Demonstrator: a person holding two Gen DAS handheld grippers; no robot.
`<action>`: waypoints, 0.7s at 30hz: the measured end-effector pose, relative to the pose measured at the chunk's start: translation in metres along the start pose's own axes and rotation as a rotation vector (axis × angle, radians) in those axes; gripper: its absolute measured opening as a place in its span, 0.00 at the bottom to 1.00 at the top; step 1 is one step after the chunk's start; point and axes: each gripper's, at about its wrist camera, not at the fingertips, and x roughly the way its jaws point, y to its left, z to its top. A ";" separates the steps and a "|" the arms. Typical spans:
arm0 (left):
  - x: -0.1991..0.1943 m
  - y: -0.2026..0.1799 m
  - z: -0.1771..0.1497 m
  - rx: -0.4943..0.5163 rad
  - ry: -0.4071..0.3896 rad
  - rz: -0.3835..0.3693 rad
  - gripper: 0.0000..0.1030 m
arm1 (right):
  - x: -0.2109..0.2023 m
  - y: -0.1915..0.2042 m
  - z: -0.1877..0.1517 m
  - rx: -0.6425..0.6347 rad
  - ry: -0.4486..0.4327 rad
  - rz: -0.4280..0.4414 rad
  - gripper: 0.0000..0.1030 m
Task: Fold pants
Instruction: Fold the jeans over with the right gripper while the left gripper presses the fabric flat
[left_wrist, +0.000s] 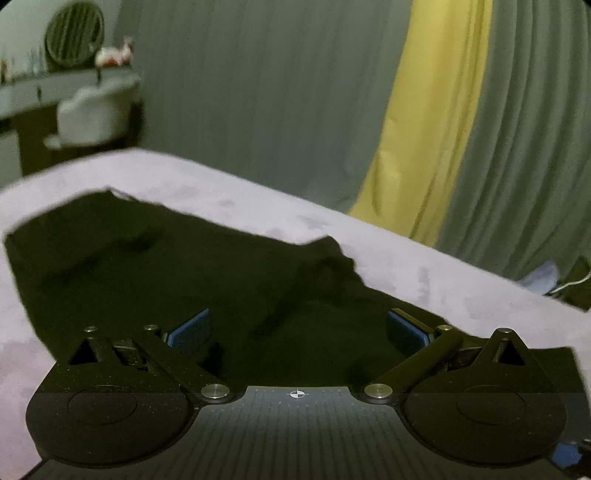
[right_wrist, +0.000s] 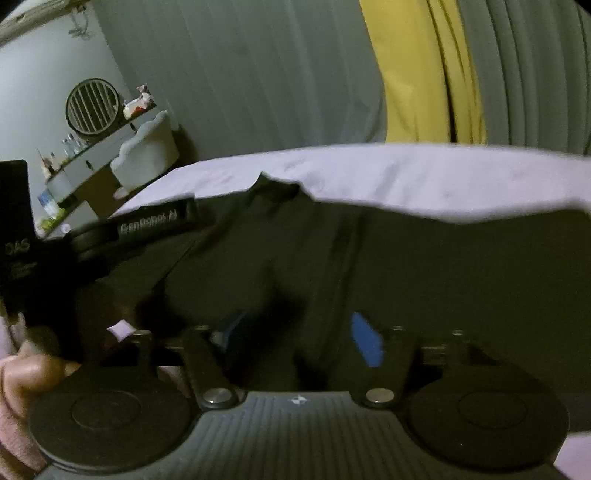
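Note:
Black pants (left_wrist: 155, 273) lie spread on a lavender bed cover (left_wrist: 258, 199), their far edge rumpled. My left gripper (left_wrist: 299, 328) hovers low over the near part of the cloth. Its blue pads (left_wrist: 192, 328) stand wide apart and nothing is pinched between them. In the blurred right wrist view the pants (right_wrist: 461, 266) fill the middle. My right gripper (right_wrist: 299, 334) is open above them, with one blue pad (right_wrist: 365, 343) showing clearly and dark cloth lying below the gap. The labelled body of the left tool (right_wrist: 155, 221) reaches in from the left, above a hand (right_wrist: 26, 373).
Grey curtains (left_wrist: 258, 92) with a yellow panel (left_wrist: 424, 122) hang behind the bed. At the far left stand a dressing table with a round mirror (left_wrist: 74, 35) and a white chair (left_wrist: 96, 110). The bed's far edge (right_wrist: 406, 158) runs just beyond the pants.

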 end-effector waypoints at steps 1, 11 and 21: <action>0.003 0.001 0.000 -0.013 0.017 -0.033 1.00 | -0.006 -0.006 0.000 0.021 -0.020 -0.003 0.91; 0.040 -0.011 -0.022 -0.096 0.298 -0.353 1.00 | -0.055 -0.166 -0.043 0.691 -0.140 0.032 0.95; 0.064 -0.023 -0.033 -0.147 0.411 -0.381 1.00 | -0.049 -0.188 -0.072 0.820 -0.211 0.113 0.96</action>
